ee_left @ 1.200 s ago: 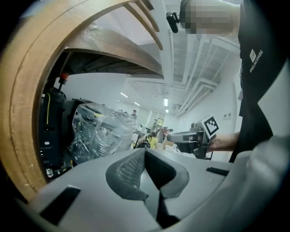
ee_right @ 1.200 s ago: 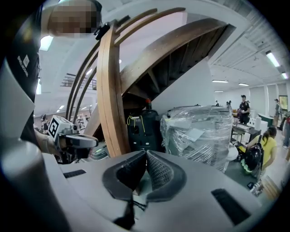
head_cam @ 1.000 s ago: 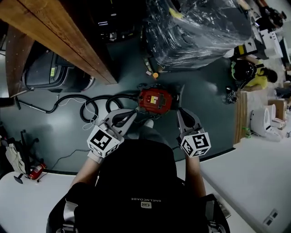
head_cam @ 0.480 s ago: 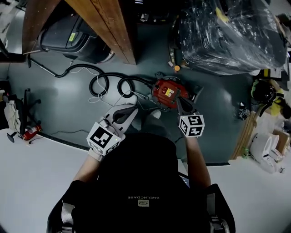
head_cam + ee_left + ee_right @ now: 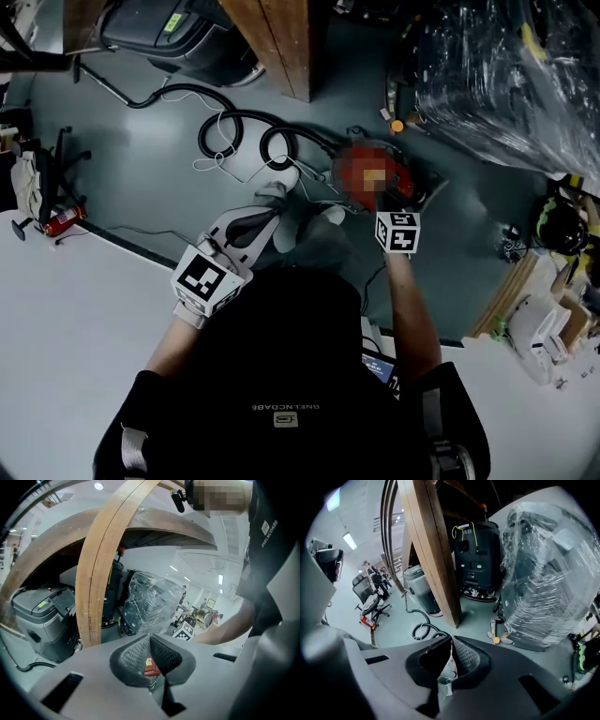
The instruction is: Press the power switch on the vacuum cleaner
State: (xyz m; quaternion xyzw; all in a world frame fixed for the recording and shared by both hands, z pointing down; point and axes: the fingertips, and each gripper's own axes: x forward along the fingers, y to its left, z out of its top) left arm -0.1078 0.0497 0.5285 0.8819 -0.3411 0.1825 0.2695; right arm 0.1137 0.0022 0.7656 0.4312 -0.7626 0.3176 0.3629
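The red vacuum cleaner (image 5: 367,176) lies on the dark floor in the head view, partly under a mosaic patch. Its black hose (image 5: 246,141) coils away to the left. My right gripper (image 5: 390,201) is shut and reaches down to the vacuum's near right side; I cannot tell whether it touches. My left gripper (image 5: 266,217) is shut and empty, and hangs left of the vacuum, above the person's shoes. In the left gripper view, a bit of the red vacuum (image 5: 151,666) shows behind the shut left gripper (image 5: 150,635). The right gripper (image 5: 451,640) hides the vacuum in its own view.
A slanted wooden beam (image 5: 281,37) stands beyond the hose. A plastic-wrapped machine (image 5: 506,66) fills the far right, and a grey machine (image 5: 173,28) sits at the far left. An office chair (image 5: 37,178) stands at the left edge. Pale raised flooring (image 5: 75,328) lies near me.
My right gripper has moved forward and down to the vacuum cleaner. The head view has swung, so the vacuum sits further right. My left gripper has hardly moved.
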